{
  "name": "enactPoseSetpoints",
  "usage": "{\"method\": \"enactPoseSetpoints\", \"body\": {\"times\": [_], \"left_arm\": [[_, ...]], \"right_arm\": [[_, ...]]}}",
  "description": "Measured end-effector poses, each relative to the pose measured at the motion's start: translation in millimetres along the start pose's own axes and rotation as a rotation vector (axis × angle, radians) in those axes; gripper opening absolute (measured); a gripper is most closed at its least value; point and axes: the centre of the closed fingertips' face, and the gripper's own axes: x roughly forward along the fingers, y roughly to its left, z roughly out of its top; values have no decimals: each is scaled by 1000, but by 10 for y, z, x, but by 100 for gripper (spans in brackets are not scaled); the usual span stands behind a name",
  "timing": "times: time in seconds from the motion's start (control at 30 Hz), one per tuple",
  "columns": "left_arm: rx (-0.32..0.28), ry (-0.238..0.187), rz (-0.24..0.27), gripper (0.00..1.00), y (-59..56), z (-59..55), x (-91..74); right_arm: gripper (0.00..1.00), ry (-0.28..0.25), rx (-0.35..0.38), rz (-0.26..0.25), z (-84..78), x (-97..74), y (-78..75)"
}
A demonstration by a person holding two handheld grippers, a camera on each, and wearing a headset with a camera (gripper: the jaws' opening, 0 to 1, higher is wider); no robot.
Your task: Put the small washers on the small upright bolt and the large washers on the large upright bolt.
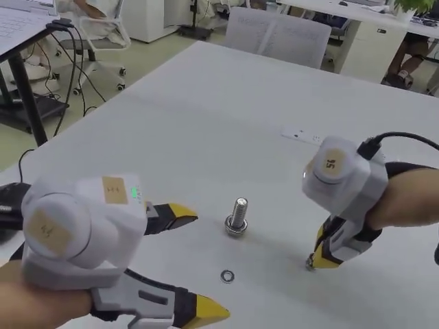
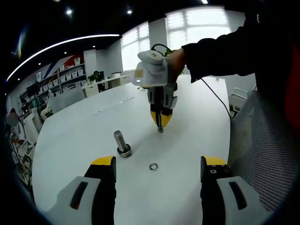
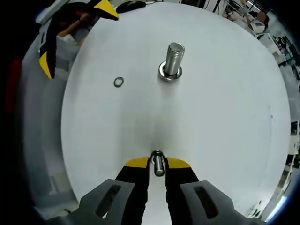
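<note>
Right gripper point(image 3: 158, 161) is clamped on 1 small bolt point(image 3: 158, 168), apparently to steady it upright on the tabletop point(image 1: 206, 123). Left gripper point(image 2: 158, 161), jaws apart, faces 1 small washer point(image 1: 227, 276) lying loose toward the near edge, beside the large bolt point(image 1: 237, 214).

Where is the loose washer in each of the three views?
Head view: the washer lies low in the middle, just below the large bolt.
Left gripper view: the washer is at low centre, to the right of and below the large bolt.
Right gripper view: the washer is at upper left, to the left of the large bolt.
Shared landmark: the large bolt, standing upright.
</note>
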Motion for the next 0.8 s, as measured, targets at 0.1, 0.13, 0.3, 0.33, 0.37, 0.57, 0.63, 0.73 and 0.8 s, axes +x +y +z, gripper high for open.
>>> {"method": "enactPoseSetpoints", "body": {"times": [0.1,0.13,0.3,0.33,0.37,0.57,0.63,0.73,0.8], "left_arm": [[-2,-2,2,73,6,2,-5],[-2,-2,3,73,9,2,-6],[-3,-2,1,73,10,-3,-5],[-3,-1,2,73,12,-4,-5],[-3,-2,3,73,16,-5,-5],[-3,-1,1,73,19,-7,0],[-4,-3,1,73,20,-5,0],[-5,-2,2,73,23,-6,1],[-4,-3,1,72,21,-4,2]], "right_arm": [[13,1,1,2,-9,23,-12],[13,-1,4,2,-12,30,-16],[13,4,1,2,-13,60,-14],[13,5,0,2,-19,65,-15],[13,6,0,2,-16,73,-15],[14,5,6,4,-10,79,-21],[14,7,4,3,-9,78,-22],[14,8,2,2,-9,78,-22],[14,7,3,3,-6,79,-19]]}}
